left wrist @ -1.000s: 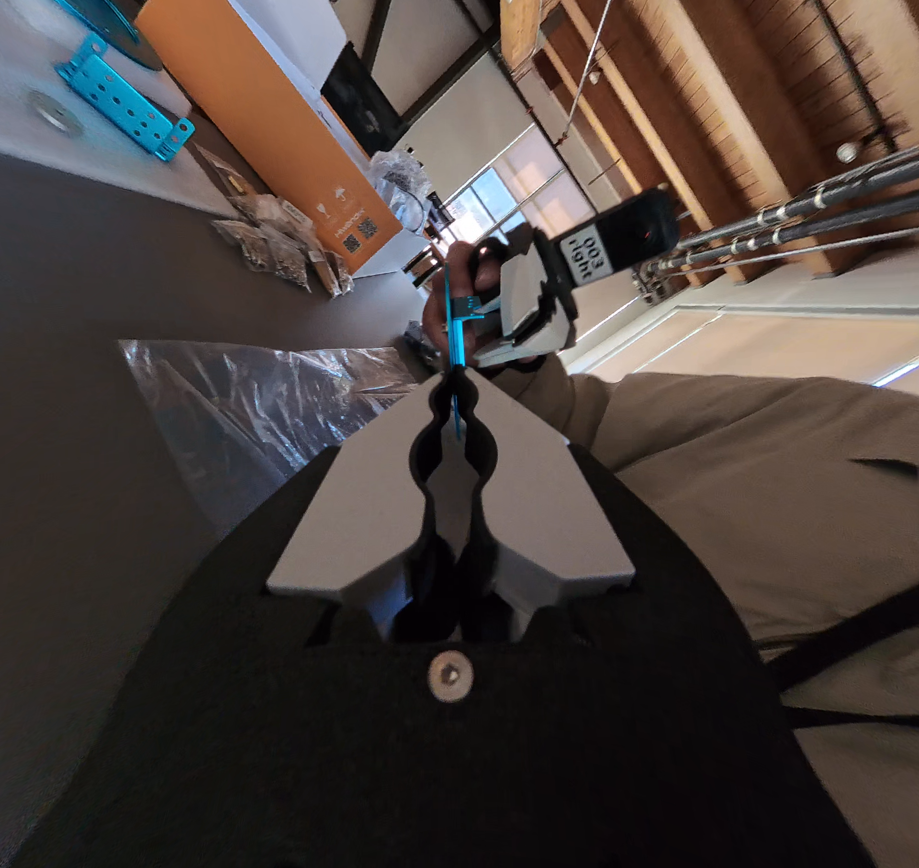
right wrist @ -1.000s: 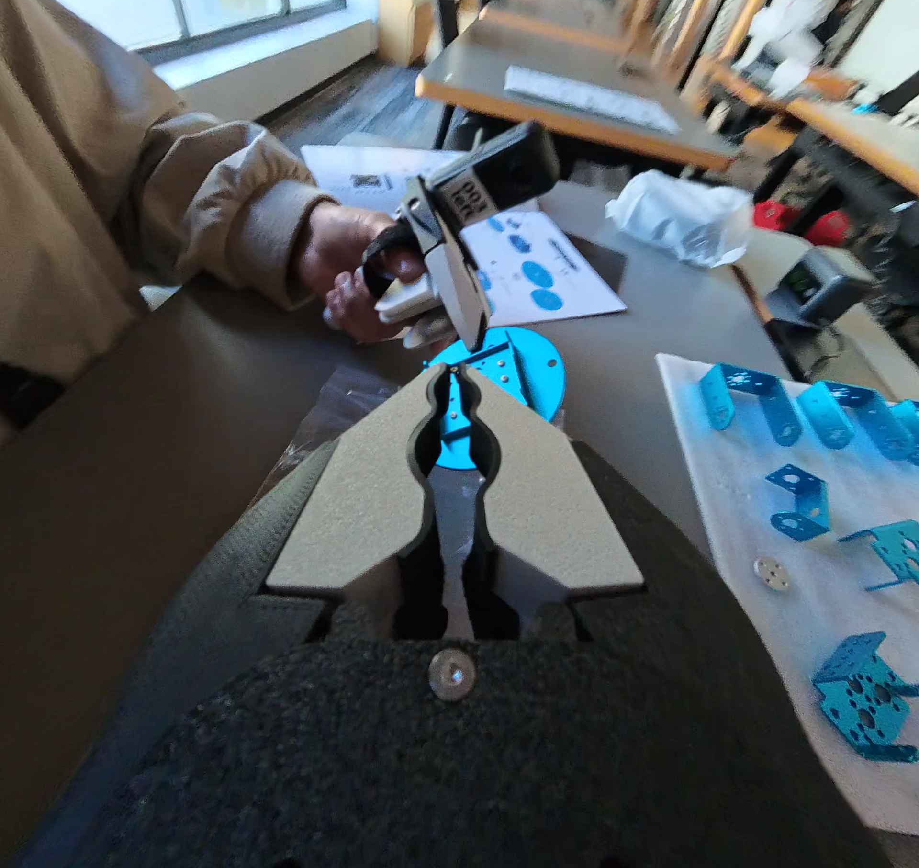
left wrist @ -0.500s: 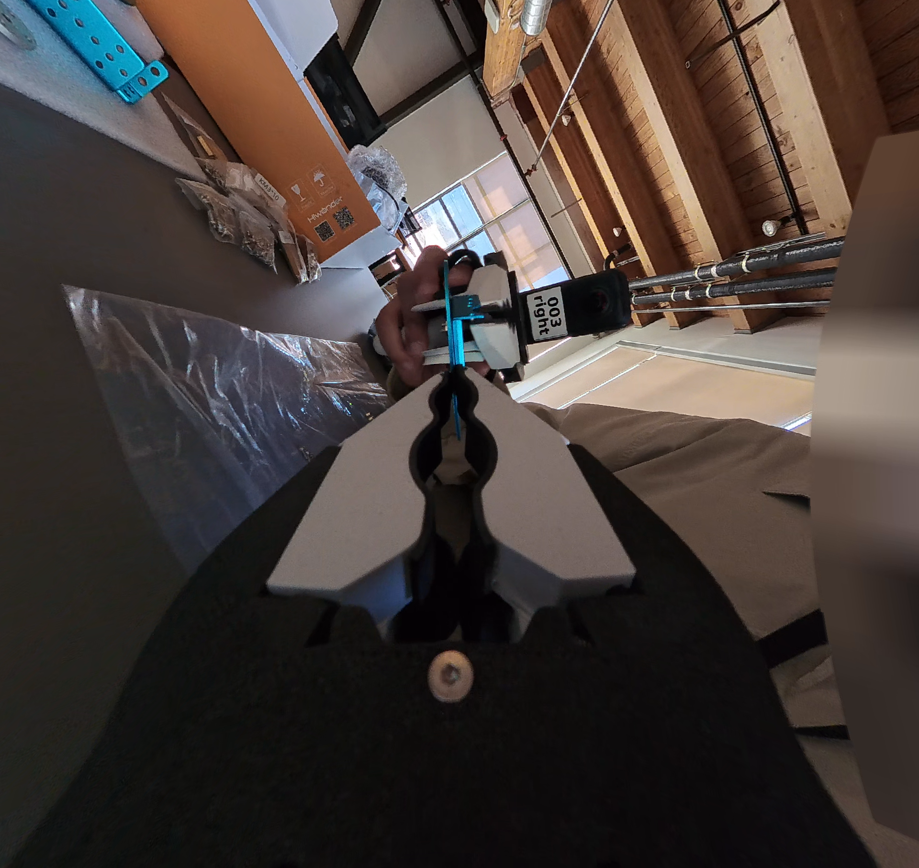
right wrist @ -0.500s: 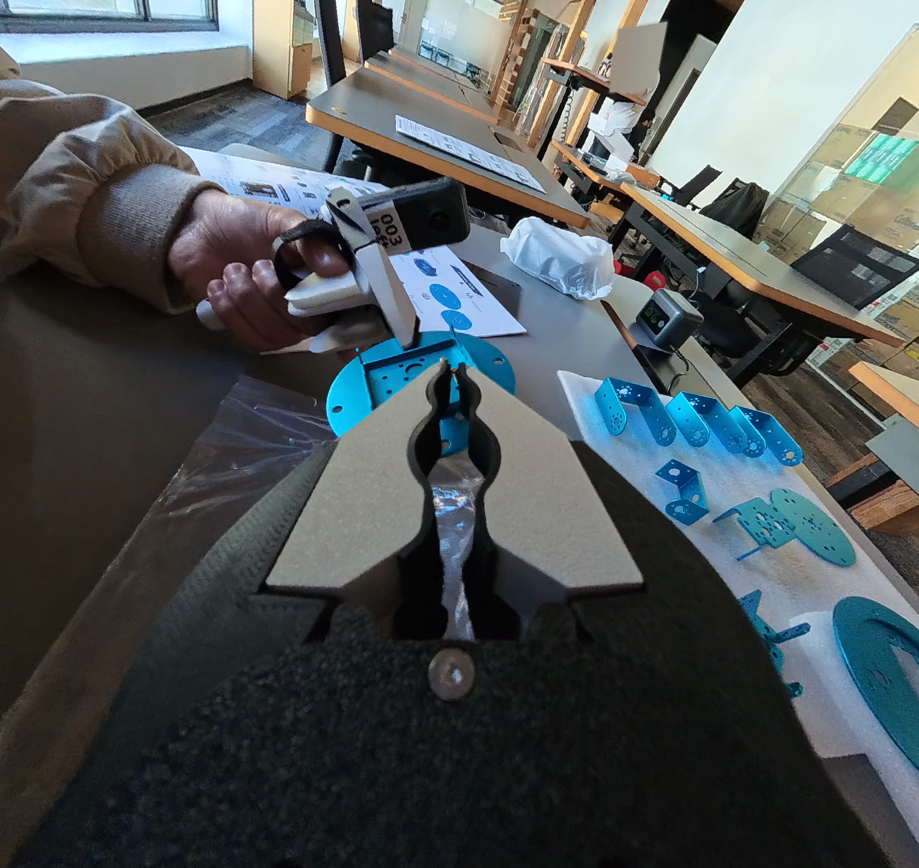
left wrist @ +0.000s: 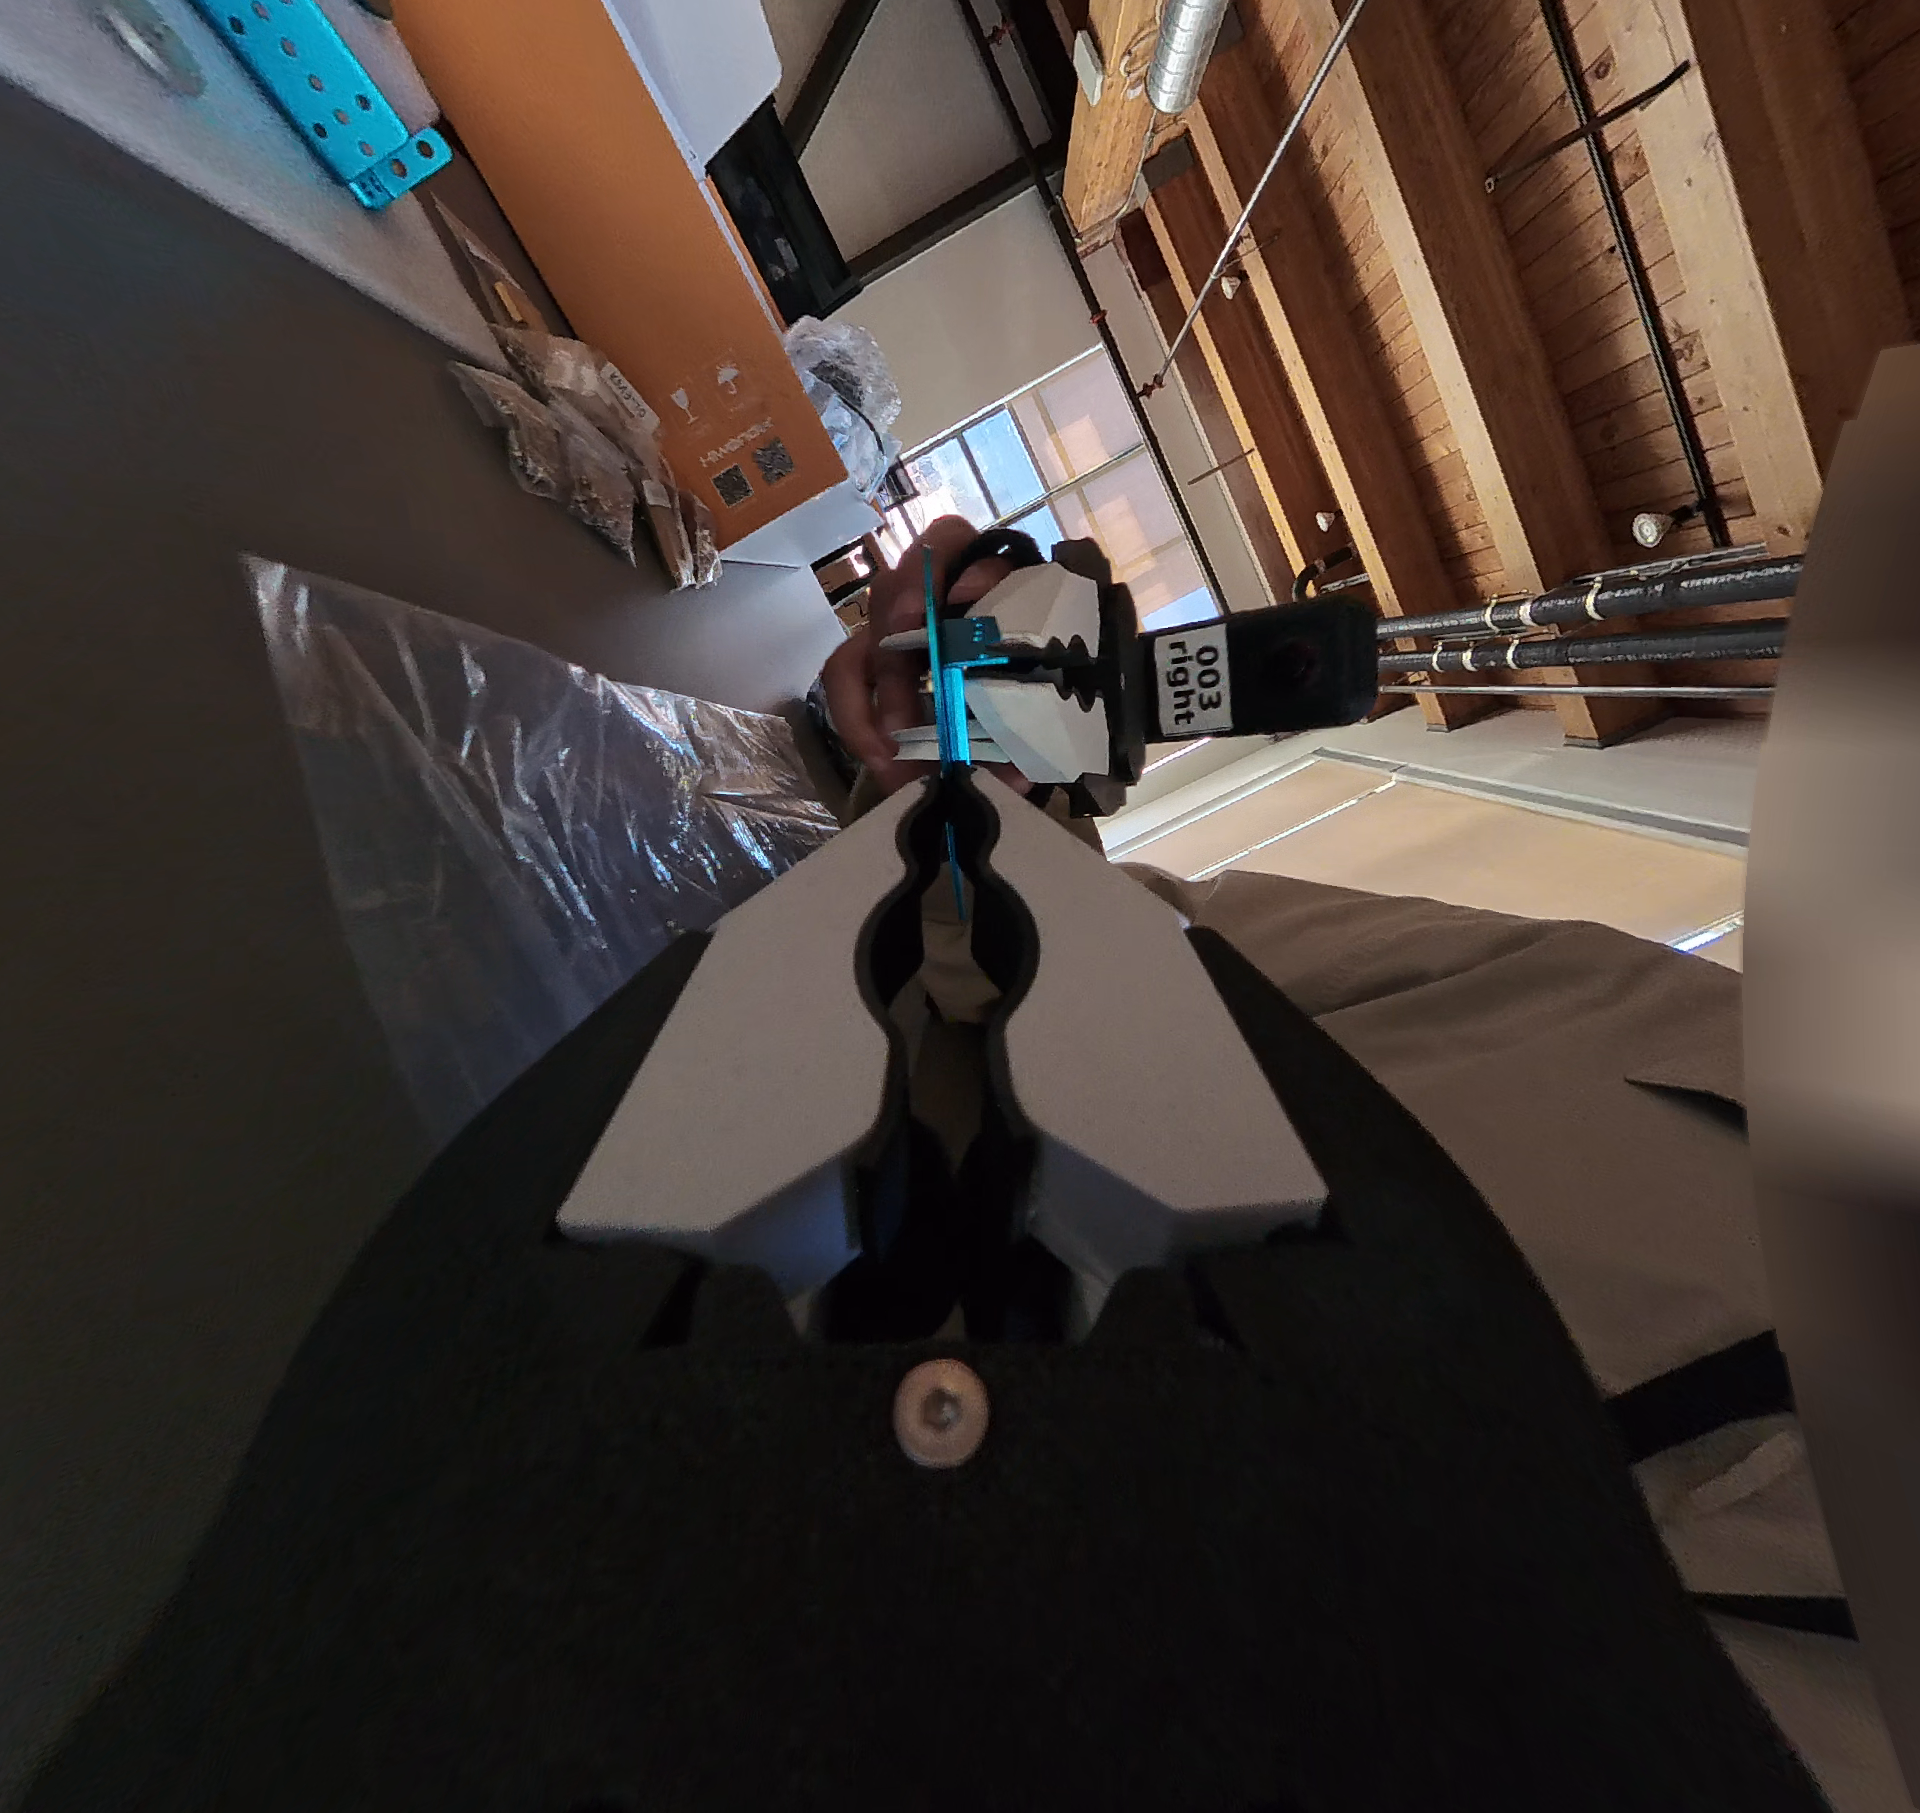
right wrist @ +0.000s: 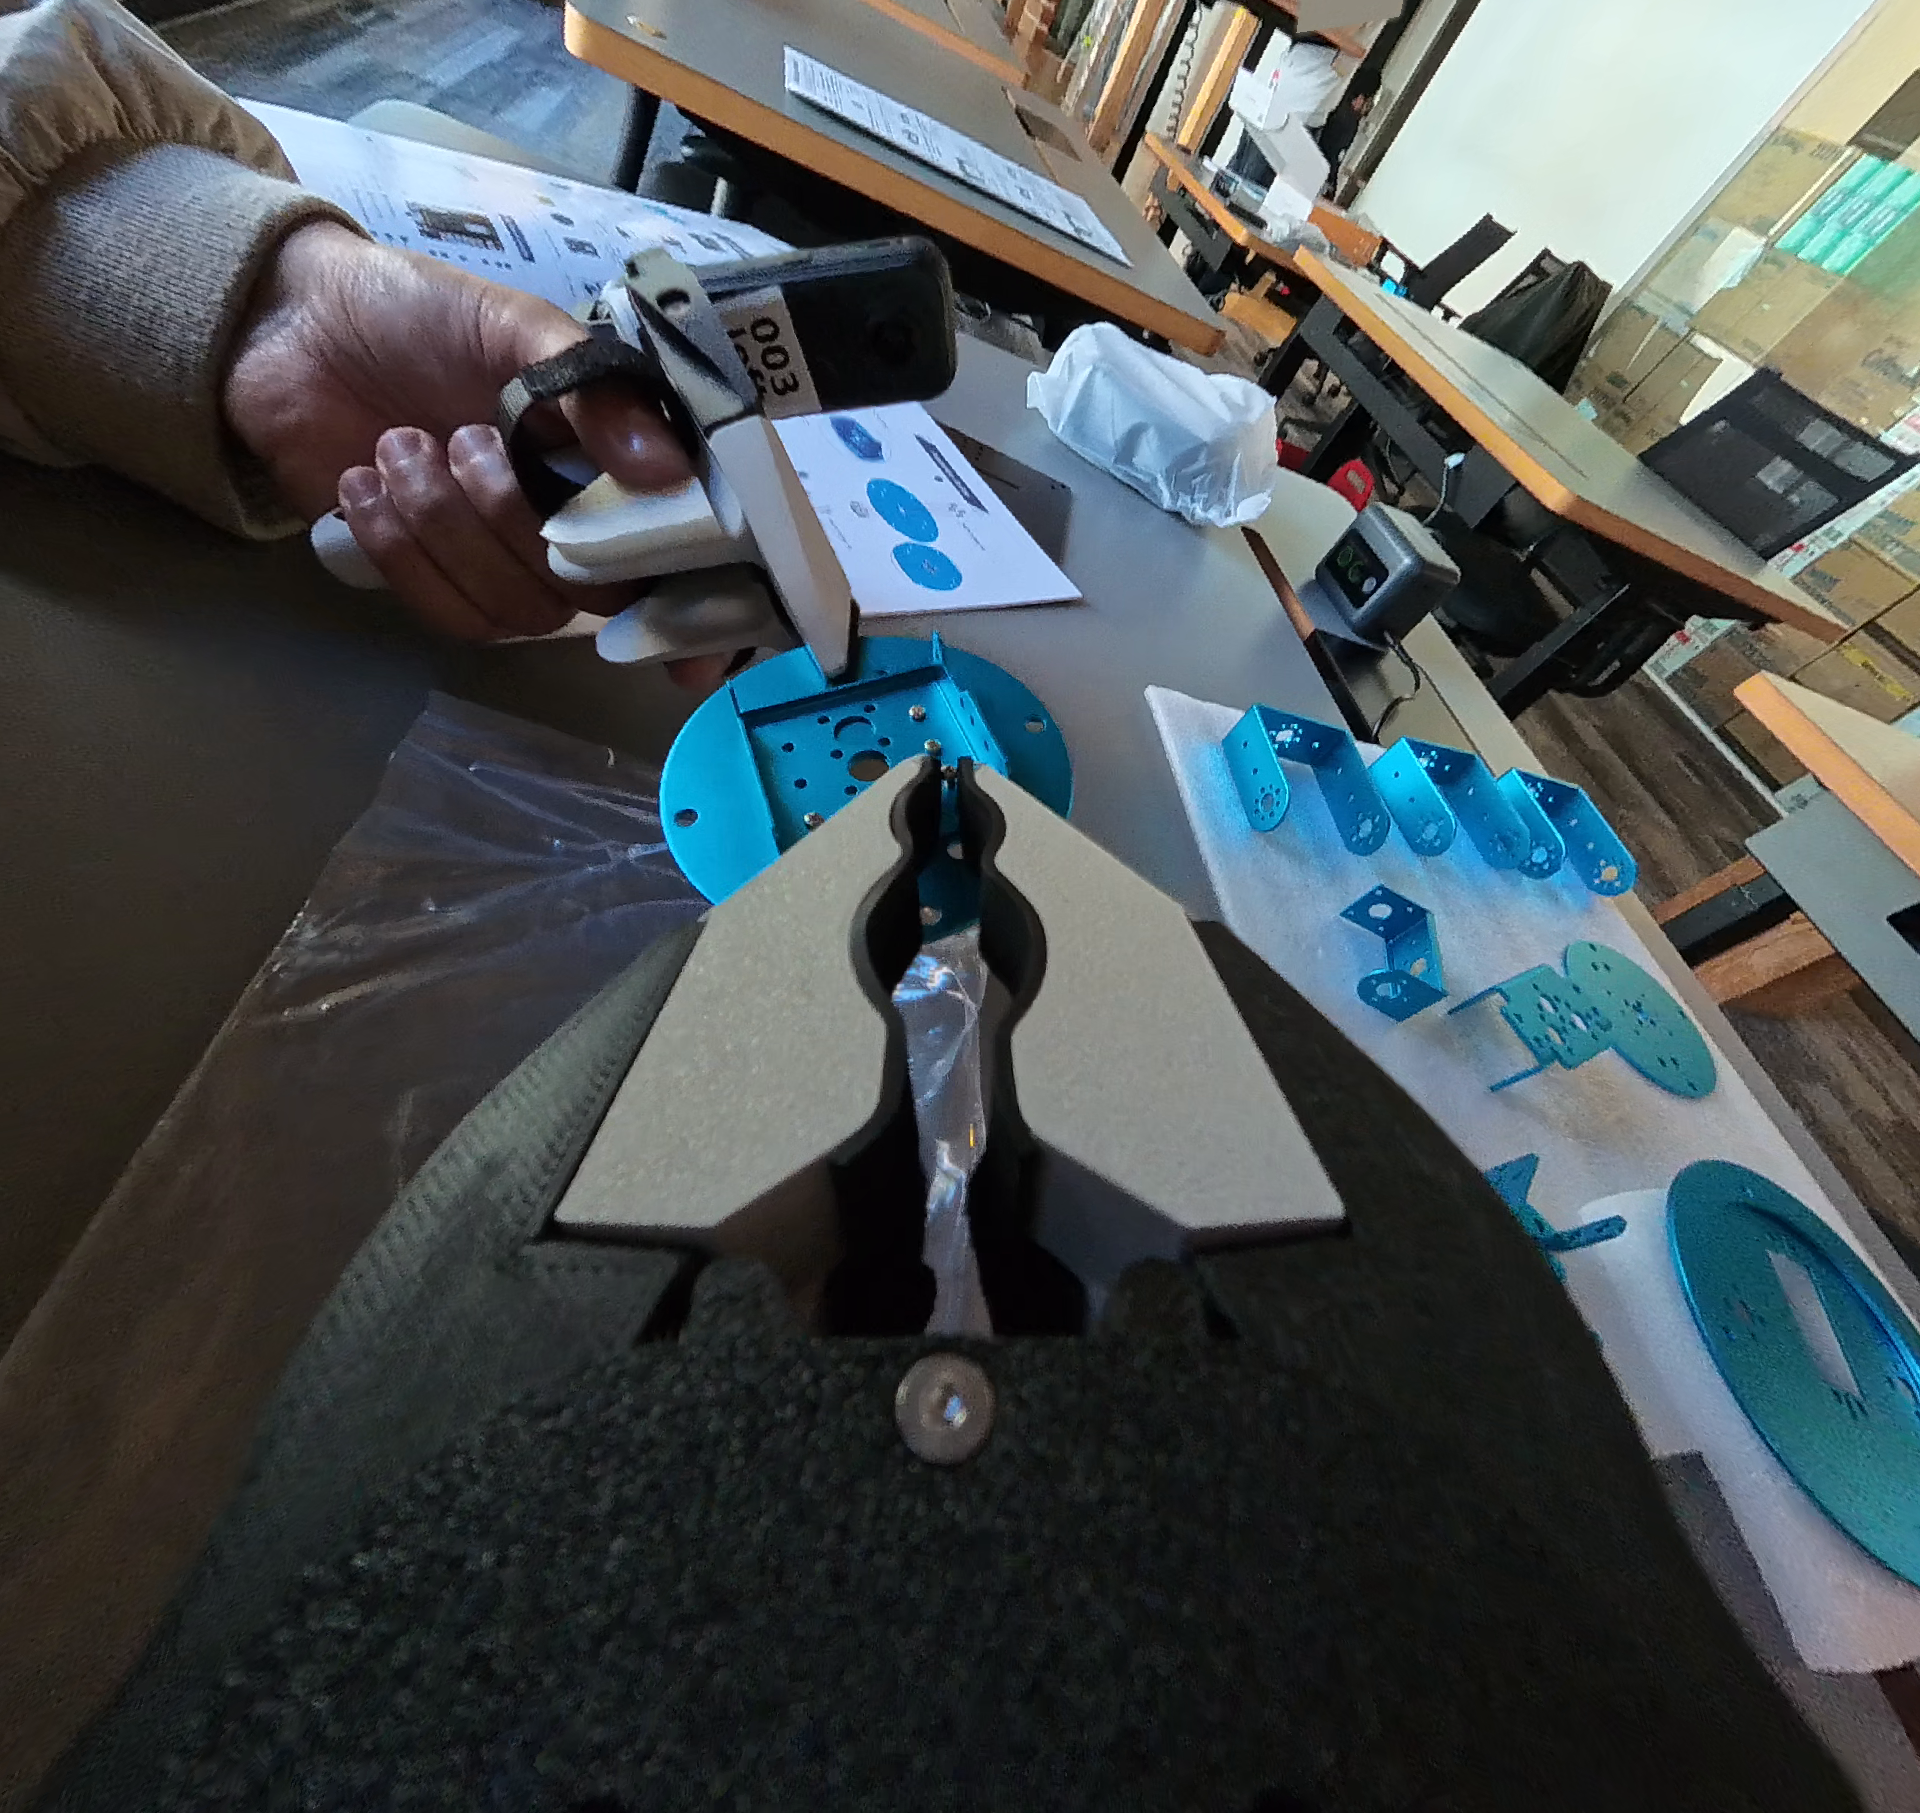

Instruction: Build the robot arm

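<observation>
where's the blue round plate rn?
Right wrist view, centre: blue round plate is clamped at its rim by the left gripper, over the clear plastic bag, left of the white foam sheet.

Left wrist view: sits just behind the left claw [left wrist: 951,797], rolled sideways, so the counter [left wrist: 156,620] fills the left edge and the wooden ceiling the upper right; it faces the right claw [left wrist: 982,667] close ahead.
Right wrist view: sits just behind the right claw [right wrist: 945,771], upright, angled down along the counter [right wrist: 1153,610] toward far desks; the left claw [right wrist: 836,667] is near.
Shared: the blue round plate [right wrist: 717,766], edge-on [left wrist: 951,683] from the left, and the clear plastic sheet [left wrist: 499,776] [right wrist: 468,859].
</observation>
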{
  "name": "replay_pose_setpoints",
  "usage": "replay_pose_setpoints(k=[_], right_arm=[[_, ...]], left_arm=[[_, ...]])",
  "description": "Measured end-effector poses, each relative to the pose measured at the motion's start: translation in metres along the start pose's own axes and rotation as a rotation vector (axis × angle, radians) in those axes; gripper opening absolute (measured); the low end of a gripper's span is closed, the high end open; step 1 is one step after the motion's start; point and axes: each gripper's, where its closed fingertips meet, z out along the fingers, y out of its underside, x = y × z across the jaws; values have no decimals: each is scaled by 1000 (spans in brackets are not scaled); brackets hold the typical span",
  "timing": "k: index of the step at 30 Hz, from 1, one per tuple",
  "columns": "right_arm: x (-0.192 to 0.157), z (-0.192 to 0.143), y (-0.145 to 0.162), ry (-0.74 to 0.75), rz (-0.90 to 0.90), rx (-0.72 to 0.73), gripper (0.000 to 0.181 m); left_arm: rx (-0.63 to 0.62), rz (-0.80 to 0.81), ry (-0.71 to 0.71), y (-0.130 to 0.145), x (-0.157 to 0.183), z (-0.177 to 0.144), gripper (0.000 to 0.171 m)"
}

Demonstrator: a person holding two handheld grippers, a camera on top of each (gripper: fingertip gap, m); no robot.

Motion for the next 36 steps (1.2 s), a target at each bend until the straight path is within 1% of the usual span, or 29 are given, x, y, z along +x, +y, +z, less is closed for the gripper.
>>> replay_pose_setpoints(k=[6, 16, 19, 21, 23, 24, 25, 26, 28, 29, 30, 31, 33, 34, 36], right_arm=[[2, 2, 7, 3, 18, -56, 1], [2, 5, 10, 25, -42, -103, 0], [3, 4, 9, 30, -36, -95, 1], [7, -1, -2, 56, 17, -32, 3], [18, -11, -16, 82, 140, 50, 0], [21, -14, -16, 53, 238, 49, 3], [25, -15, -15, 20, 361, 37, 13], [26, -17, -12, -27, 498, 21, 20], [18, -19, -3, -154, 823, -20, 22], [10, -20, -6, -255, 973, 9, 29], [5, -23, -12, -327, 1106, 61, 31], [2, -25, -12, -350, 1203, 99, 31], [-3, -30, -17, -363, 1256, 177, 33], [-6, -30, -16, -352, 1273, 178, 31], [-10, -30, -12, -323, 1306, 164, 21]], left_arm=[[7, -37, -20, -1, -5, -1, 0], [24, -100, -17, -3, -9, -3, 0], [28, -104, -17, -4, -9, -3, 0], [29, -98, -18, -4, -9, -4, 0], [26, -73, -16, -4, -7, -4, 0], [26, -53, -12, -4, -4, -4, 0], [27, -27, -11, -4, -2, -4, 0], [31, 0, -9, -4, 1, -4, 0], [33, 42, 19, -5, 10, -3, 0], [32, 61, 29, -4, 14, -3, 0], [30, 80, 36, -4, 18, -2, 0], [27, 98, 42, -3, 22, -1, 0], [16, 127, 39, -1, 24, 1, 0], [6, 126, 39, 2, 24, 3, 0], [-4, 92, 61, 5, 24, 5, 0]])
